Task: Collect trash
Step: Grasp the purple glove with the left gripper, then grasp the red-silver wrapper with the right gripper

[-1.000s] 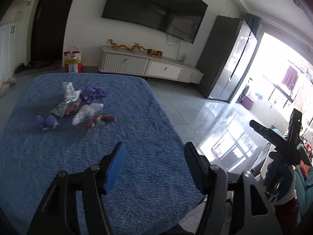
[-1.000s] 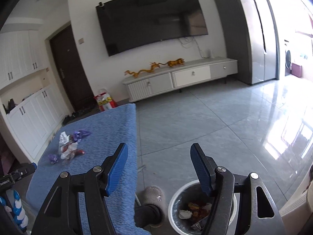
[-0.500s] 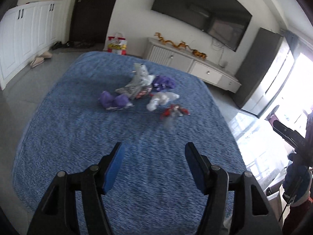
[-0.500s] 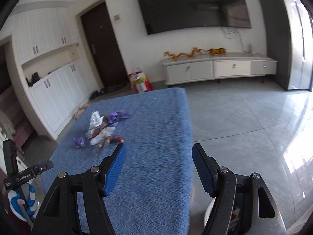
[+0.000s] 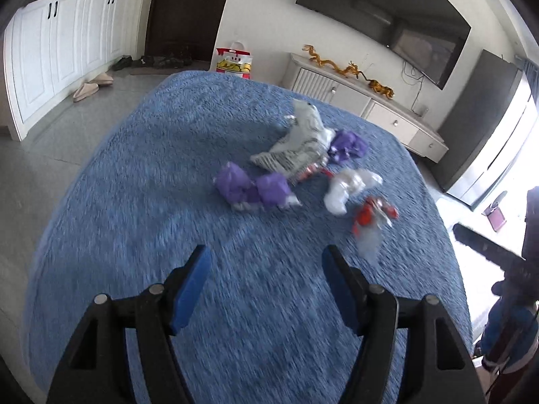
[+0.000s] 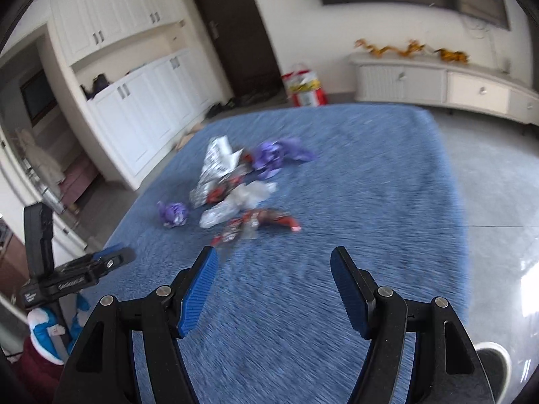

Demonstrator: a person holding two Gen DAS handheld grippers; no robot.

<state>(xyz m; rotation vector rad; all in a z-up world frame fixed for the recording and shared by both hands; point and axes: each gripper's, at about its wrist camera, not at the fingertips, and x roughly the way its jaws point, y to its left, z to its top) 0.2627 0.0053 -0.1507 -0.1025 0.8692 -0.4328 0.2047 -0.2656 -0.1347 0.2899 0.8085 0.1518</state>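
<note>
A pile of trash lies on the blue-clothed table: a silver bag, purple wrappers, crumpled clear plastic and a red wrapper. My left gripper hovers open over the cloth, short of the purple wrappers, nothing between its pads. In the right wrist view the same red wrapper lies just beyond my right gripper, which is open and empty. The silver bag and a purple crumple lie farther back. Both views are blurred by motion.
The rim of a white bin shows on the floor at the lower right, off the table's edge. A red bag and a low TV cabinet stand beyond the table. White cupboards line the left wall.
Both views have swung onto the table, and both grippers have come lower and closer to the trash pile. The bin has slid from the right view's middle to its corner.
</note>
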